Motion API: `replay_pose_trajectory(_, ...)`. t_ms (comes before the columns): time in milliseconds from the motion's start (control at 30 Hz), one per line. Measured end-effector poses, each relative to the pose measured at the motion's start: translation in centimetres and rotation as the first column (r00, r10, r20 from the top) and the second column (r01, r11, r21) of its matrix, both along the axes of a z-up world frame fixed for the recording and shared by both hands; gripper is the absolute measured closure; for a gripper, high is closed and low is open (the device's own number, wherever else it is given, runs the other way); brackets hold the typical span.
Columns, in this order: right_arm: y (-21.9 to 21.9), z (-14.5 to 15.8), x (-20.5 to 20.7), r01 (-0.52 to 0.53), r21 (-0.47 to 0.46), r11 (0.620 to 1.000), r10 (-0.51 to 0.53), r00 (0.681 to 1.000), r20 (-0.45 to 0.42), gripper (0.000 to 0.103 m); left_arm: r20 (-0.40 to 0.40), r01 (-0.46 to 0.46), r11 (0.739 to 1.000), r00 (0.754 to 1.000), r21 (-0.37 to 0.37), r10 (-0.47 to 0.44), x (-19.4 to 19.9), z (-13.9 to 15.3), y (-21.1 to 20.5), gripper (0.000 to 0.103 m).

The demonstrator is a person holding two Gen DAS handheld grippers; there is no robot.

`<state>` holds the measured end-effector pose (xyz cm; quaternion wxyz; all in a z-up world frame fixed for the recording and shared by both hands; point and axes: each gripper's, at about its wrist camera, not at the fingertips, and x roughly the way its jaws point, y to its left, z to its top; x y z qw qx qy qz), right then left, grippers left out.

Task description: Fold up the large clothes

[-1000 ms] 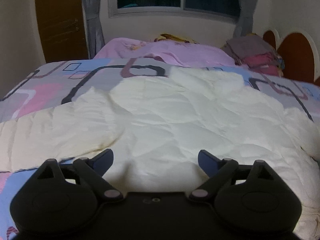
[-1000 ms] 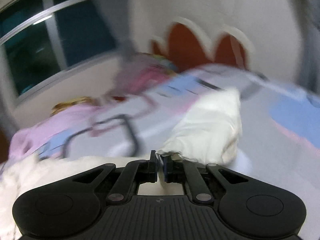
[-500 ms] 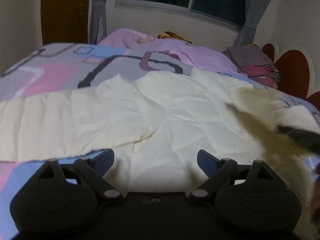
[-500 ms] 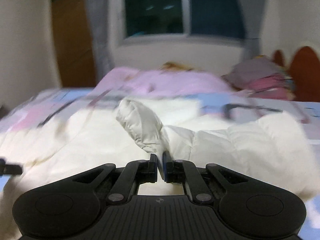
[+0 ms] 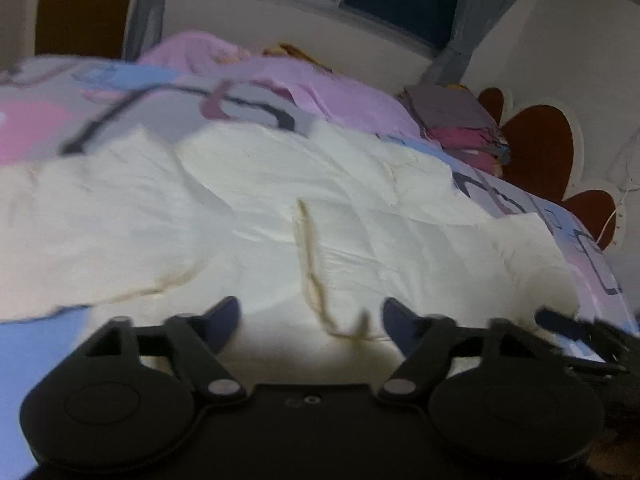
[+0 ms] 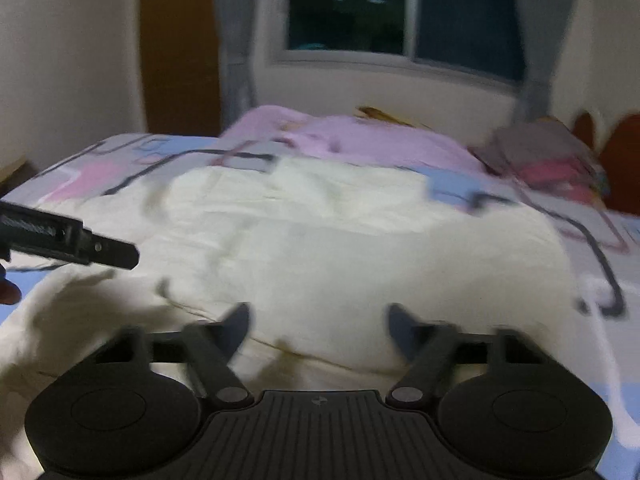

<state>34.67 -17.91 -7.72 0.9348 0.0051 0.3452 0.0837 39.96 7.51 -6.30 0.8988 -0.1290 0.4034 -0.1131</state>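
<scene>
A large cream-white garment (image 5: 304, 216) lies spread over the patterned bed, its right part folded in over the middle. In the right wrist view the same cream garment (image 6: 340, 240) fills the centre. My left gripper (image 5: 312, 316) hovers low over its near edge, where a yellowish seam runs; its jaws are closing, and the pads press on no cloth. My right gripper (image 6: 318, 326) is above the near fold with its jaws opening and nothing gripped. The other tool shows as a dark bar: the left gripper (image 6: 120, 254) at the left edge, the right gripper (image 5: 560, 320) at the right edge.
The bed sheet (image 5: 36, 132) carries pink, blue and grey shapes. A pink blanket (image 5: 280, 76) lies at the far side. A pile of folded clothes (image 5: 456, 120) sits by the red heart-shaped headboard (image 5: 536, 144). A window (image 6: 400, 12), curtains and a brown door (image 6: 180, 48) stand behind.
My right gripper carried a fold of the cream garment leftward across the bed, then let it go and opened. My left gripper dipped toward the near edge and narrowed a little.
</scene>
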Motion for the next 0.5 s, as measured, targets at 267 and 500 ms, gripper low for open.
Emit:
replay_pose_trajectory(267,-9.7,-0.8,-0.8,0.233,0.035,0.972,-0.229,0.969,-0.091,0.058,-0.081,0.065,0.997,0.994,-0.037,-0.068,3.3,-2.5,-2.5,0.075)
replay_pose_trajectory(500,-13.0,-2.2,0.7,0.328,0.036,0.944,-0.321,0.939,-0.121,0.058,0.107,-0.083,0.996,0.991,0.034,0.079,2.0,1.5,0.8,0.095)
